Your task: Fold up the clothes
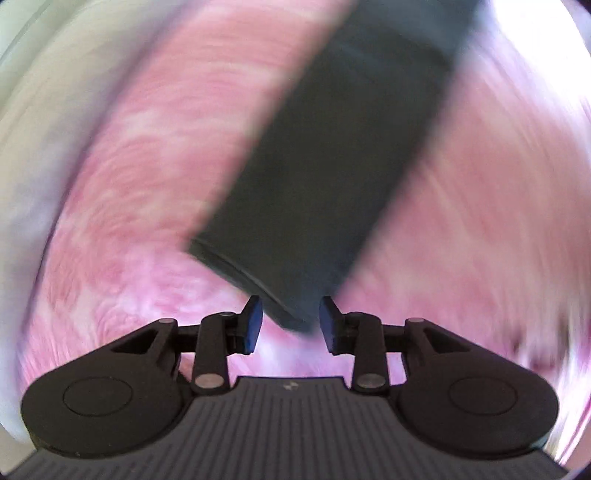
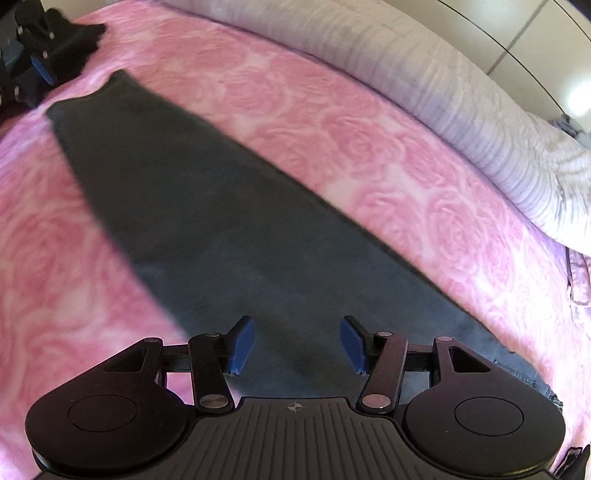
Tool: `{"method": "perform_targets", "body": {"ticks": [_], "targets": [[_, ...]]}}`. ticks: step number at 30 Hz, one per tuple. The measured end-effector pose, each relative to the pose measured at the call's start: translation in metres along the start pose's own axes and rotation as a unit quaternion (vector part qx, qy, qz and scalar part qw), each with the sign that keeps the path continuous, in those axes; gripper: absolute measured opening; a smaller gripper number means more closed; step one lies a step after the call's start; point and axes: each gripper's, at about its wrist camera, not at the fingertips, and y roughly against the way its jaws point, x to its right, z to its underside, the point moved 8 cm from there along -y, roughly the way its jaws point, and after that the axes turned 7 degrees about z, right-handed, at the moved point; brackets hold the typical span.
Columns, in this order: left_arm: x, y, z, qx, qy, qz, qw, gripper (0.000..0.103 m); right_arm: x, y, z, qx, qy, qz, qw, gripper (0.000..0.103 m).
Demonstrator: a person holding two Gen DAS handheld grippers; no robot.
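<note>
1. Right gripper (image 2: 297, 345) nearest in right wrist view: jaws open wide, blue pads (image 2: 243, 345) apart, nothing between them; it hangs over the near end of the dark garment (image 2: 207, 206).
2. Left gripper (image 1: 291, 325) in left wrist view: jaws part open w/ a gap. Garment's hemmed corner (image 1: 291, 317) sits in the gap; can't tell if the pads touch it. View is motion-blurred.
3. Garment = long dark grey strip lying flat on the pink rose-print blanket (image 2: 369, 155). Right view shows the full length: long axis runs from near gripper, bottom centre-right, diagonally up to far upper left, narrowing w/ distance. Left view shows it running from bottom centre up to upper right.
4. Only left view: stitched hem edge (image 1: 236, 269) at the end near that gripper.
5. Only right view: bit of denim-like cloth (image 2: 532, 376) at garment's near right edge; left gripper's blue pad (image 2: 40, 70) at far upper left, just past garment's far end.
6. Farthest, right view only: grey-white ribbed bedding (image 2: 424, 85) along blanket's far side; pale wall panels (image 2: 517, 29) beyond.
</note>
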Motion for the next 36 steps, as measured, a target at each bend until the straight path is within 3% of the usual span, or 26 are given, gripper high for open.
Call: {"method": "perform_targets", "body": {"ticks": [1,4,7,8,9,11,14,16,20,23,25,28,32,36], "targets": [[-0.013,-0.007,-0.011,0.011,0.015,-0.008,0.9998,0.029,0.005,-0.006,-0.003,-0.002,-0.002,0.000,1.000,0.055],[-0.032,-0.048,-0.038,0.002,-0.002,-0.015,0.9999,0.029,0.015,-0.027,-0.013,-0.005,0.002,-0.003,1.000,0.055],[-0.050,-0.090,-0.054,-0.018,-0.010,0.011,0.9997,0.028,0.021,-0.045,-0.022,0.001,0.023,-0.007,1.000,0.055],[-0.050,-0.095,-0.052,-0.020,-0.002,0.019,0.9996,0.025,0.023,-0.053,-0.025,0.001,0.025,-0.008,1.000,0.055],[-0.049,-0.098,-0.050,-0.022,0.006,0.027,0.9994,0.013,0.027,-0.061,-0.029,0.000,0.025,-0.009,1.000,0.055],[-0.056,-0.091,-0.052,-0.011,0.033,0.027,0.9990,0.005,0.032,-0.075,-0.035,-0.004,0.008,-0.016,1.000,0.055],[-0.064,-0.077,-0.051,0.015,0.064,0.022,0.9976,0.004,0.042,-0.094,-0.051,0.003,-0.035,-0.026,0.999,0.055],[-0.060,-0.074,-0.049,0.017,0.059,0.020,0.9979,0.003,0.043,-0.106,-0.064,0.020,-0.045,-0.029,0.998,0.055],[-0.054,-0.057,-0.049,0.040,0.039,-0.006,0.9984,0.003,0.022,-0.125,-0.071,0.017,0.061,-0.048,0.997,0.055],[-0.054,-0.041,-0.050,0.069,0.054,-0.041,0.9953,0.004,0.028,-0.120,-0.077,0.031,0.089,-0.037,0.995,0.055],[-0.051,-0.054,-0.045,0.051,0.055,-0.040,0.9964,0.004,0.036,-0.121,-0.079,0.052,0.094,0.007,0.994,0.055],[-0.053,-0.072,-0.043,0.030,0.071,-0.027,0.9967,0.003,0.041,-0.130,-0.076,0.033,0.067,-0.005,0.997,0.055],[-0.059,-0.083,-0.044,0.007,0.075,-0.001,0.9971,0.004,0.039,-0.121,-0.072,0.042,0.061,-0.022,0.997,0.055],[-0.076,-0.063,-0.042,0.013,0.078,-0.058,0.9952,0.000,0.041,-0.115,-0.062,0.037,0.084,-0.028,0.995,0.055]]}}
